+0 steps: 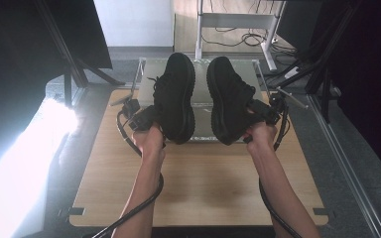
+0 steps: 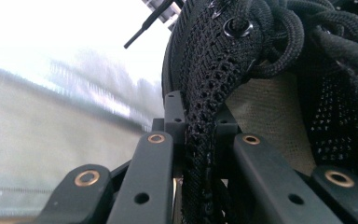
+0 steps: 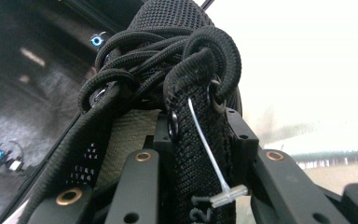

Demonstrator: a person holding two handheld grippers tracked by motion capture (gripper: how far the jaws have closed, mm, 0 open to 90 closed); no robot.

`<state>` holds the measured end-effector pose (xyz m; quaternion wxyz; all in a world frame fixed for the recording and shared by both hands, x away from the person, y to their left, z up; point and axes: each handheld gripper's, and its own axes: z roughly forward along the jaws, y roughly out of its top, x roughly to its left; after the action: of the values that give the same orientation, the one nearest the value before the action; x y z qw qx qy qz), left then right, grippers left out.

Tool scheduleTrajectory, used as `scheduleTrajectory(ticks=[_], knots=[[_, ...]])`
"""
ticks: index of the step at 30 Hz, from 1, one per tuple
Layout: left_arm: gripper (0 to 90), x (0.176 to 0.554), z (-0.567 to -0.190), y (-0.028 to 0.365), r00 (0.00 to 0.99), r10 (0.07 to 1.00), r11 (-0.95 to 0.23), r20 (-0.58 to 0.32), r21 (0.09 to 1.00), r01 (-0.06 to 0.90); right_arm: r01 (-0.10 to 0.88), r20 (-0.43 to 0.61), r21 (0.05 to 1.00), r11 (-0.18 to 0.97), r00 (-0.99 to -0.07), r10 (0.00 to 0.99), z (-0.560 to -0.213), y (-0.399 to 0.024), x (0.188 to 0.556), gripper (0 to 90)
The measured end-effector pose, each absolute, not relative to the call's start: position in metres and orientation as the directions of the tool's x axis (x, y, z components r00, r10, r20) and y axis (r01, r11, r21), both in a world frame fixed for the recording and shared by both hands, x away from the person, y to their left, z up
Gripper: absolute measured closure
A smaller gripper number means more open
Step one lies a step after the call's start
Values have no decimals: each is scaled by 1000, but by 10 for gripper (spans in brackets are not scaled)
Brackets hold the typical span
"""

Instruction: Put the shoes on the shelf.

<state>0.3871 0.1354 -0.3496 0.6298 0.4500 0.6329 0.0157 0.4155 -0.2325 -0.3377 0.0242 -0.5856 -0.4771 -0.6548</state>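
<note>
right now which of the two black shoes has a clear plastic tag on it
The shoe in the right claw: a clear plastic tag fastener hangs from its eyelet edge; the left claw's shoe shows none.

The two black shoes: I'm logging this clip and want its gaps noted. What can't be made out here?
- Left shoe, high view: tread faces away.
- Right shoe, right gripper view: the toe is hidden behind its laces.
- Left gripper view: background washed out by glare.
- Clear tray, high view: contents hidden by the shoes.

Two sneakers hang side by side above the counter [image 1: 203, 173], left sneaker [image 1: 176, 96] in the left tongs [image 1: 146, 119], right sneaker [image 1: 228, 99] in the right tongs [image 1: 263, 113]. A clear tray [image 1: 146, 74] lies below them at the counter's far edge.
</note>
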Motion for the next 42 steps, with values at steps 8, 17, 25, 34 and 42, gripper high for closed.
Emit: scheduleTrajectory(ticks=[8,17,25,34,42], knots=[[814,415,-336,134,153,635,585,-757,601,545,561,762,625,-543,-287,581,-325,-229,439,714],[811,447,-323,125,107,695,551,-711,623,555,559,738,637,-531,-241,631,-320,-222,471,714],[809,466,-314,123,74,733,525,-676,632,570,561,717,644,-520,-206,666,-320,-220,489,713],[805,484,-316,120,31,747,522,-664,614,592,559,691,658,-505,-180,701,-318,-215,506,712],[779,490,-311,111,29,787,474,-616,634,611,552,633,696,-459,-168,756,-312,-204,513,688]])
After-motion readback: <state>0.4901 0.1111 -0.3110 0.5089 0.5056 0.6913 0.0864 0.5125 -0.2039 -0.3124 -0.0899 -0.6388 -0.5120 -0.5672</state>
